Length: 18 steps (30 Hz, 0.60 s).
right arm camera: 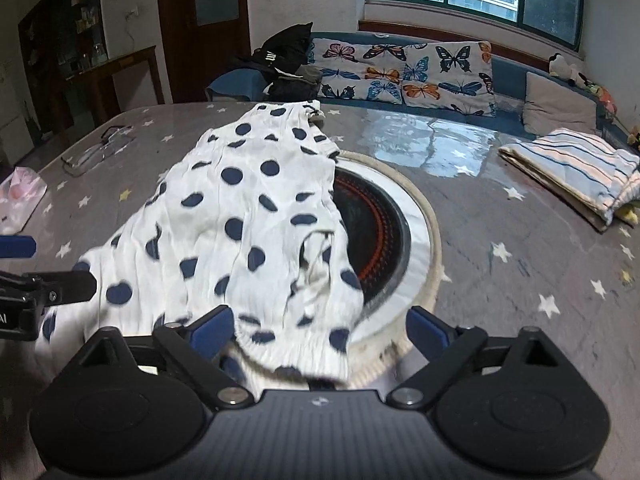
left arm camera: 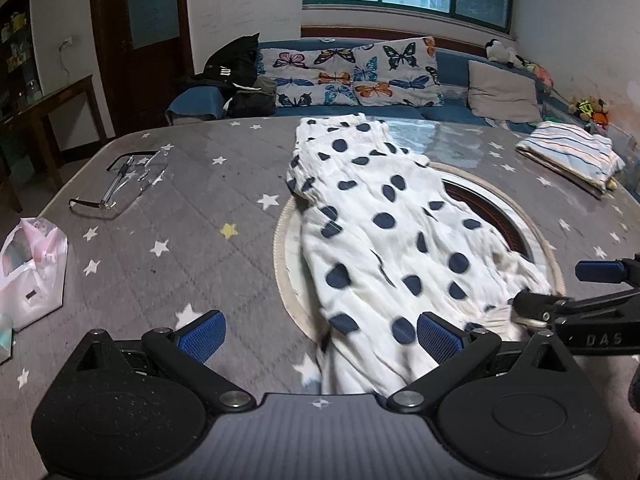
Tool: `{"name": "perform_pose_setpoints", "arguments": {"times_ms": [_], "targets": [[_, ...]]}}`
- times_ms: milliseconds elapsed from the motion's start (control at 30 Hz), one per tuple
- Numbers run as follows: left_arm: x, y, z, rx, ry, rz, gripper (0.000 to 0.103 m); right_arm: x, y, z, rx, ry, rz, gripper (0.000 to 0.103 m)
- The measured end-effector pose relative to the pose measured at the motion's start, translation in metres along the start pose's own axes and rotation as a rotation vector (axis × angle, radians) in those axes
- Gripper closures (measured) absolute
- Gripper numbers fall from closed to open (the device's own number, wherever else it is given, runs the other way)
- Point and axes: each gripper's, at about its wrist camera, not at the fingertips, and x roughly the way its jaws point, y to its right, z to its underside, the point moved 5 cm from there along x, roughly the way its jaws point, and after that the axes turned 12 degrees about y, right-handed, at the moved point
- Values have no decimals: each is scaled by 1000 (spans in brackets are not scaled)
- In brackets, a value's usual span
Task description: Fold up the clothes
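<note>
On table: 1 dotted garment | 1 striped folded stack | both grippers' fingers spread, empty

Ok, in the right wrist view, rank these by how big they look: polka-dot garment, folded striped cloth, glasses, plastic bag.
1. Polka-dot garment, nearest the camera, which inflates it.
2. Folded striped cloth.
3. Glasses and plastic bag: look alike, bag cut by the edge, so unranked.

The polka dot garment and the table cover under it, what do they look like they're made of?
The polka dot garment looks like thin, crinkled woven cloth, perhaps cotton gauze: matte, finely wrinkled, draping limply. The star-print table cover looks like quilted grey fabric, with stitched diamond lines; its far part mirrors the window, so a clear glossy sheet, maybe plastic or glass, seems to lie over it.
</note>
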Motion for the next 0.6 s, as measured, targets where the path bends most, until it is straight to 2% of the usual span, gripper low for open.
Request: {"name": "perform_pose_setpoints", "arguments": {"times_ms": [233, 367, 533, 600], "targets": [[18, -9, -6, -19, -17, 6, 0, 13, 1, -19, 15, 28, -21, 16], [27, -12, -3, -15, -35, 5, 0, 24, 4, -23, 40, 7, -32, 20], [36, -12, -1, -16, -51, 19, 4, 45, 9, -17, 29, -40, 6, 36], [39, -12, 0, -18, -56, 28, 8, 49, 11, -13, 52, -51, 1, 50]]}}
